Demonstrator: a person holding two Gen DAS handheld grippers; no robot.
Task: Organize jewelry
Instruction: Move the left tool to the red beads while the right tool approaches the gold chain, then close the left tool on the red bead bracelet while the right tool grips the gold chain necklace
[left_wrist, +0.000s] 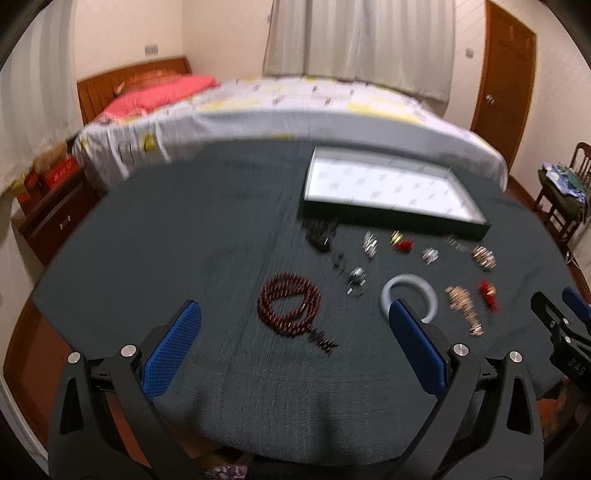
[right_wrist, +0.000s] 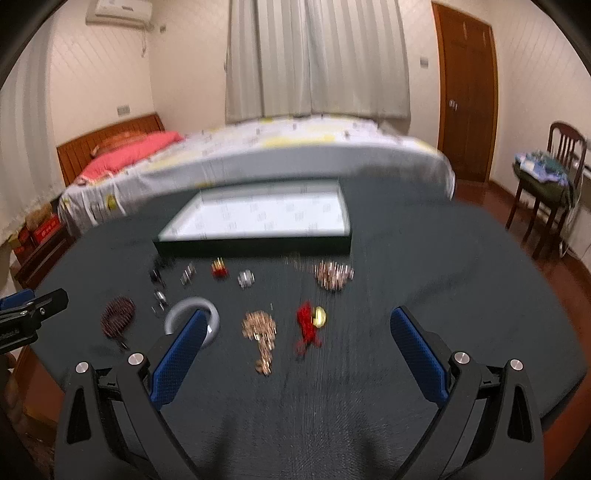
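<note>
Both views are blurred. Several jewelry pieces lie on a dark cloth-covered table (left_wrist: 184, 240) in front of a black tray with a white lining (left_wrist: 391, 184), also in the right wrist view (right_wrist: 258, 218). A dark red bead bracelet (left_wrist: 290, 308) lies ahead of my left gripper (left_wrist: 293, 314), which is open and empty above the table. A grey bangle (left_wrist: 410, 286) lies by its right finger. My right gripper (right_wrist: 297, 321) is open and empty above a gold chain (right_wrist: 260, 332) and a red tasselled charm (right_wrist: 308, 325). A rose-gold bracelet (right_wrist: 332, 275) lies near the tray.
Small silver and red pieces (left_wrist: 402, 243) lie in a row before the tray. A bed (left_wrist: 277, 110) stands behind the table, a wooden nightstand (left_wrist: 55, 218) at the left, a chair with clothes (right_wrist: 546, 177) at the right. My right gripper shows at the left view's right edge (left_wrist: 565, 332).
</note>
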